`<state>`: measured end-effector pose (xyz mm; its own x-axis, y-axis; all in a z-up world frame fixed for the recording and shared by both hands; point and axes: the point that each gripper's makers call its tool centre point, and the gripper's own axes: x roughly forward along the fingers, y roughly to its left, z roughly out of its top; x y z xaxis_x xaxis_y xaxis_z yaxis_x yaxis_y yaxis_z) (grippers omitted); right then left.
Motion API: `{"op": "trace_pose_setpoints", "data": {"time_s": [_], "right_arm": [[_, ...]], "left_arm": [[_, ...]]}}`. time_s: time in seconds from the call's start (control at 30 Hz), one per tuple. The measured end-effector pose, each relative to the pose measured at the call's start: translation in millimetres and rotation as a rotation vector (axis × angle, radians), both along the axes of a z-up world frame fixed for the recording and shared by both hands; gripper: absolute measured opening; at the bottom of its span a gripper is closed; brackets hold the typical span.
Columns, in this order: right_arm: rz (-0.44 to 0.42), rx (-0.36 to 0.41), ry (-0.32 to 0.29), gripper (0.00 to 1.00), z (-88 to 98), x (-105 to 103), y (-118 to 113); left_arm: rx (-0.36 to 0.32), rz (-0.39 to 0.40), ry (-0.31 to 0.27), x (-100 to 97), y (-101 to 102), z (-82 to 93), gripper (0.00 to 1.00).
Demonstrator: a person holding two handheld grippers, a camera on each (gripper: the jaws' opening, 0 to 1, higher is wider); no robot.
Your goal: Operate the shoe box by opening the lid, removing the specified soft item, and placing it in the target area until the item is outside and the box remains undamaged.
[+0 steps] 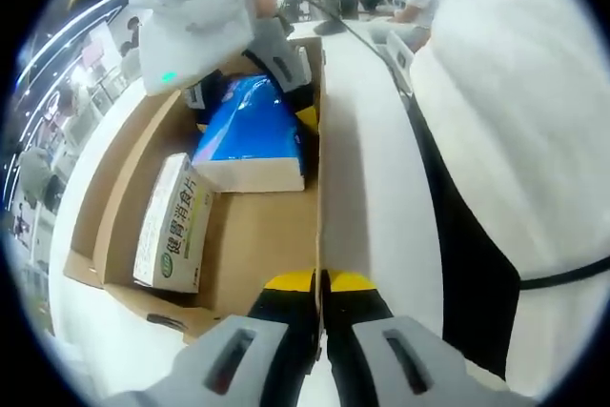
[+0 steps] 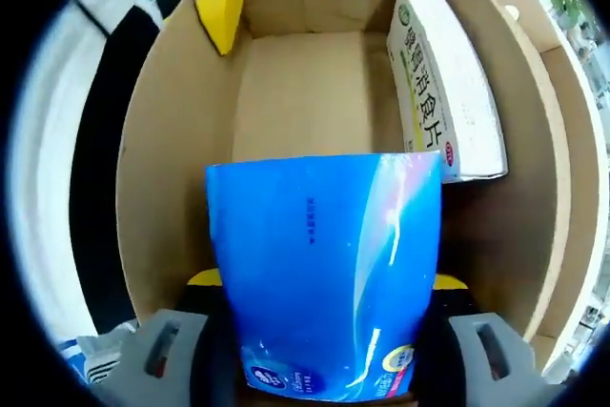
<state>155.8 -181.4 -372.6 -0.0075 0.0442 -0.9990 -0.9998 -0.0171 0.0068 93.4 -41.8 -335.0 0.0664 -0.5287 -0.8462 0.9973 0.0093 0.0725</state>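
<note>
Inside the cardboard box (image 1: 248, 245) lie two items: one glossy blue soft pack (image 2: 324, 274), pinched by the right gripper (image 2: 324, 350), one white carton (image 1: 176, 226); left gripper (image 1: 319, 331) jaws clamp the box wall

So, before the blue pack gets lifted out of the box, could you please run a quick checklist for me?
1. Right gripper closed on the blue tissue pack: ok.
2. Left gripper pinching the cardboard box wall to steady it: ok.
3. Box open, nothing over the pack: ok.
4. White medicine box lying apart from the pack: ok.
5. Box free of tears: cannot tell.
6. Target area ready: cannot tell.
</note>
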Motion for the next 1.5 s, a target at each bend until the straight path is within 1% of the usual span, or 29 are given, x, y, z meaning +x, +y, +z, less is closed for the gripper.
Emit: {"op": "trace_pose_setpoints", "data": {"time_s": [0.07, 0.13, 0.27, 0.3, 0.33, 0.53, 0.6, 0.67, 0.77, 0.83, 0.93, 1.0, 1.1, 1.23, 1.4, 1.43, 1.47, 1.5], "right_arm": [[-0.013, 0.014, -0.005, 0.74, 5.4, -1, 3], [-0.020, 0.053, -0.014, 0.74, 13.0, 0, 8], [-0.026, 0.070, -0.022, 0.74, 24.9, 1, 8], [-0.019, 0.075, -0.033, 0.74, 27.7, 2, 8], [0.009, 0.078, -0.062, 0.74, 32.2, 6, 8], [0.009, 0.077, -0.075, 0.74, 37.6, 6, 5], [0.005, 0.084, -0.085, 0.74, 40.7, 6, 5], [0.004, 0.100, -0.099, 0.74, 44.5, 8, 7], [0.007, 0.101, -0.104, 0.74, 47.3, 8, 7], [0.022, 0.097, -0.110, 0.74, 48.2, 9, 5], [0.076, 0.085, -0.124, 0.74, 50.0, 9, 3], [0.082, 0.076, -0.131, 0.74, 51.3, 9, 1], [0.043, 0.104, -0.119, 0.74, 54.3, 6, 5], [0.049, 0.108, -0.132, 0.74, 58.3, 5, 7], [0.056, 0.111, -0.136, 0.75, 62.7, 3, 8], [0.040, 0.117, -0.145, 0.75, 65.8, 4, 7], [0.030, 0.131, -0.152, 0.75, 68.8, 7, 8], [0.022, 0.151, -0.167, 0.75, 72.7, 10, 9]], "left_arm": [[0.000, -0.002, 0.005, 0.2, 0, 0.4, 0.01], [-0.001, -0.005, 0.008, -0.3, 0, 0.6, 0.01], [0.001, -0.005, 0.011, -0.5, 0, 0.0, 0.01], [0.000, -0.006, 0.011, -0.4, 0, 0.3, 0.01], [0.001, -0.004, 0.011, -0.4, 0, 0.4, 0.01], [-0.001, -0.007, 0.002, -0.2, 0, 0.2, 0.01], [-0.003, -0.002, 0.009, -0.1, 0, 1.1, 0.01], [-0.003, -0.004, 0.003, -0.2, 0, 0.8, 0.01], [-0.006, -0.003, 0.004, 0.3, 1, 0.2, 0.01], [-0.005, -0.006, 0.008, 0.3, 1, 0.3, 0.01], [-0.008, -0.006, 0.015, 0.3, 1, 0.9, 0.01], [-0.011, -0.003, 0.018, 0.5, 2, 1.2, 0.01], [-0.010, -0.012, 0.013, 0.2, 2, 0.5, 0.01], [-0.002, -0.010, 0.021, 0.1, 2, 0.4, 0.01], [-0.006, -0.007, 0.013, -0.6, 2, 0.8, 0.01], [-0.005, -0.005, 0.017, -0.5, 2, 0.9, 0.01], [-0.003, 0.013, 0.044, -0.1, 2, 1.3, 0.01], [0.000, 0.021, 0.058, -0.4, 2, 1.2, 0.01]]}}
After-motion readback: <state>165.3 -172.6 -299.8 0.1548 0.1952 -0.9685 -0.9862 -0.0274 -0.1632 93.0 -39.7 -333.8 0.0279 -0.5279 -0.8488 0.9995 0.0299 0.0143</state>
